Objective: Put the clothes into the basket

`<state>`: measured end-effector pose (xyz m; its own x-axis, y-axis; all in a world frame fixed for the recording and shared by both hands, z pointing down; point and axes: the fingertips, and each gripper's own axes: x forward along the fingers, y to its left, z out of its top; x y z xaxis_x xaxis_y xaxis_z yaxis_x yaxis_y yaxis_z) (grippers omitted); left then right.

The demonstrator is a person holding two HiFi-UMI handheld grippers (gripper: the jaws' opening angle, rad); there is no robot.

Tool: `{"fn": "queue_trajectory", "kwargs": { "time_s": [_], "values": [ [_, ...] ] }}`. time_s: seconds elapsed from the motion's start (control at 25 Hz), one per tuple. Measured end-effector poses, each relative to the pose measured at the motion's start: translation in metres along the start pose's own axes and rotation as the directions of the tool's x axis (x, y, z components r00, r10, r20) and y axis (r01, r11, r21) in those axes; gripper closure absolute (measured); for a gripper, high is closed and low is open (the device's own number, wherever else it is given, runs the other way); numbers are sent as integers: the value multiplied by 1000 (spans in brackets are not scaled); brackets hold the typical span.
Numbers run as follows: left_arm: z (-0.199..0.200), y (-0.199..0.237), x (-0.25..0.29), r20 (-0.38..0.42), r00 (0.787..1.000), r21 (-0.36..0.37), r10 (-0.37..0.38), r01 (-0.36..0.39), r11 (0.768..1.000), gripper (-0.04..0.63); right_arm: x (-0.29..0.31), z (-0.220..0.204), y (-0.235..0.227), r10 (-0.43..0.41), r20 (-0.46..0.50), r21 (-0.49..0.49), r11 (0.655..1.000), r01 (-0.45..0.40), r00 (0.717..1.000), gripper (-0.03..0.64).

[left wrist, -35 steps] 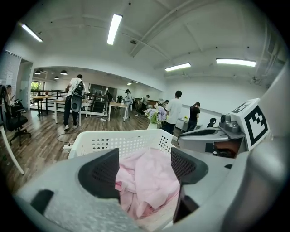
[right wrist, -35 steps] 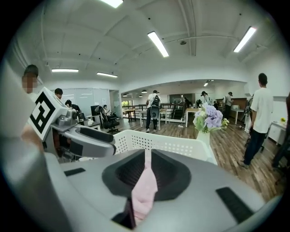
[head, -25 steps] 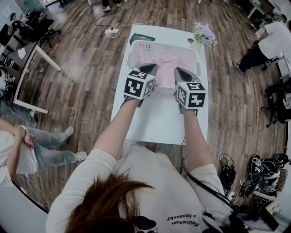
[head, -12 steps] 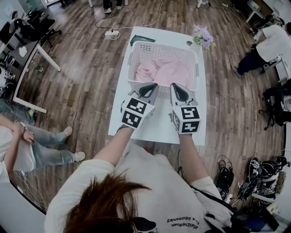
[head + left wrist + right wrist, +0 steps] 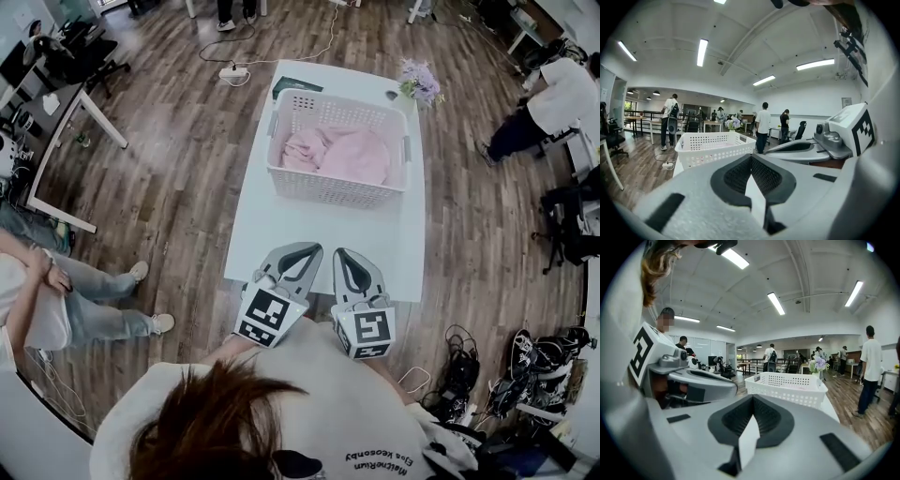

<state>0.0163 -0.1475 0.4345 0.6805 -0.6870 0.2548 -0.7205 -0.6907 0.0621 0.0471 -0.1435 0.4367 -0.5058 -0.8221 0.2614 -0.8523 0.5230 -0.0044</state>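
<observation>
Closest in, the left gripper and right gripper sit side by side over the near edge of the table. Both are clenched tight with nothing in them. Further up is the white basket, well apart from the grippers, and the pink clothes are lying inside it. Past that, there are flowers at the table's far right corner.

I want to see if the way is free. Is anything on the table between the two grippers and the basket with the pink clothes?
Nothing visible. Only bare table lies between the left gripper, the right gripper and the basket. The pink clothes already lie inside it.
</observation>
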Motion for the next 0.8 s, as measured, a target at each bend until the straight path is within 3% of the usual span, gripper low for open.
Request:
{"fn": "queue_trajectory", "kwargs": {
  "time_s": [0.36, 0.8],
  "values": [
    [10, -8, -10, 40, 999, -41, 8, -6, 999, 586, -13, 23, 12, 2, 57, -92, 996, 3, 998, 604],
    [15, -15, -16, 63, 998, -10, -4, 5, 1000, 586, -19, 24, 17, 8, 73, -86, 996, -1, 997, 604]
  ]
}}
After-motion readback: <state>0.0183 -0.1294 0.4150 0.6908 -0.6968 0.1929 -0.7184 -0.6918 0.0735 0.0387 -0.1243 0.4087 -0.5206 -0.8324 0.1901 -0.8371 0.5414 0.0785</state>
